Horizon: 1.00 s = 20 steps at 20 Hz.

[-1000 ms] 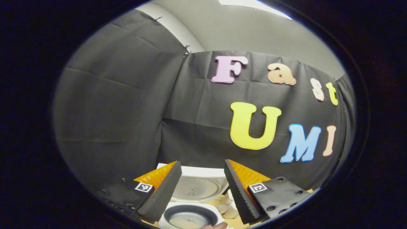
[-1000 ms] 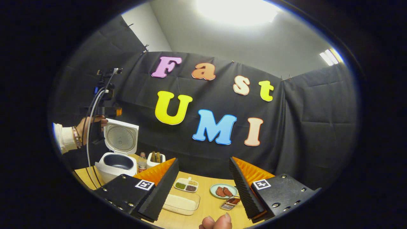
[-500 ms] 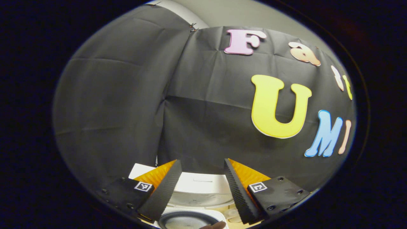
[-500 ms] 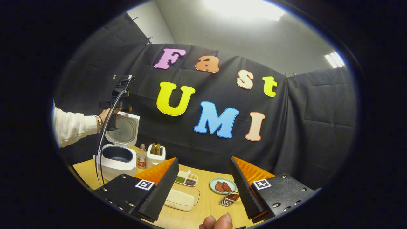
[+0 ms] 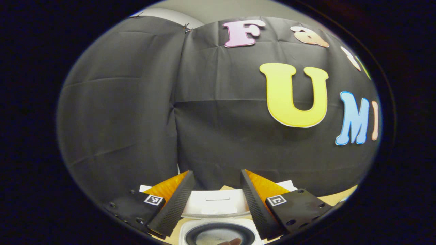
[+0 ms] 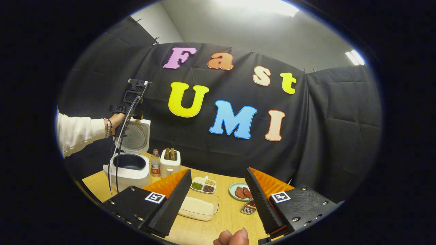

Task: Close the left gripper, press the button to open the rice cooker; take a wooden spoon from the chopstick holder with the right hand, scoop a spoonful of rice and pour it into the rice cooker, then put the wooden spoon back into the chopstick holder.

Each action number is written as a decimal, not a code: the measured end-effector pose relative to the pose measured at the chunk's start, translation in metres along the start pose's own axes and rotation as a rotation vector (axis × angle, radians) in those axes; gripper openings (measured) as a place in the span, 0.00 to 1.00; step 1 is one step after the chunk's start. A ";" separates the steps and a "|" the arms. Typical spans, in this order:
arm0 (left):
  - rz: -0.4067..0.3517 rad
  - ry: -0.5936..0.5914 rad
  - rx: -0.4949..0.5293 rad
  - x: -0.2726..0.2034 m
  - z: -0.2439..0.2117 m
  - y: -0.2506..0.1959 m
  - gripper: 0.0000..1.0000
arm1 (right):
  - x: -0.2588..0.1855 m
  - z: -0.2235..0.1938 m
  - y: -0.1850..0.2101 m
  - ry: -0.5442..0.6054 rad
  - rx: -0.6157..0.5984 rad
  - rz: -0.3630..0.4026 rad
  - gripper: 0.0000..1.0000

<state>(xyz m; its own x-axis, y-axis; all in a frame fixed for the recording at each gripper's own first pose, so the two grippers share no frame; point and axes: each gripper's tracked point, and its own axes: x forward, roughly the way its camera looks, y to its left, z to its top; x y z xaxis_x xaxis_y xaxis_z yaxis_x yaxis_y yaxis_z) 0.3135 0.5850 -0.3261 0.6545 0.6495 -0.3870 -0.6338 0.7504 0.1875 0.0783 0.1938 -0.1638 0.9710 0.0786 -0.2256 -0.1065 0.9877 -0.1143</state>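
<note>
Both fingers [image 6: 173, 197] wide apart, holding nothing.

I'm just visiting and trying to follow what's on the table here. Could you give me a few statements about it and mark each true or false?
1. The rice cooker has its lid up. True.
2. The right tool is holding a wooden spoon. False: it is open and holds nothing.
3. A small bottle stands between the rice cooker and the white chopstick holder. True.
4. The clear container of rice sits inside the rice cooker. False: it rests on the table, near the right tool.
5. The left tool is open. True.
</note>
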 end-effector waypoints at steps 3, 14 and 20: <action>-0.018 0.010 -0.007 -0.052 -0.029 0.001 0.89 | -0.004 -0.003 0.005 0.007 0.003 0.009 0.97; -0.006 0.143 -0.006 -0.143 -0.194 -0.010 0.89 | -0.011 -0.018 0.024 0.051 0.005 0.048 0.97; -0.022 0.245 0.001 -0.127 -0.260 -0.011 0.93 | -0.018 -0.026 0.025 0.071 0.001 0.050 0.97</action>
<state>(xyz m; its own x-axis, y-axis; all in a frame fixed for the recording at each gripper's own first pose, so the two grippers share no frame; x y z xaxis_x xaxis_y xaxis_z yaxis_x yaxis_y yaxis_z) 0.1300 0.4623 -0.5132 0.5483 0.5839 -0.5987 -0.6199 0.7643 0.1778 0.0522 0.2130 -0.1877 0.9469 0.1184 -0.2990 -0.1546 0.9829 -0.1004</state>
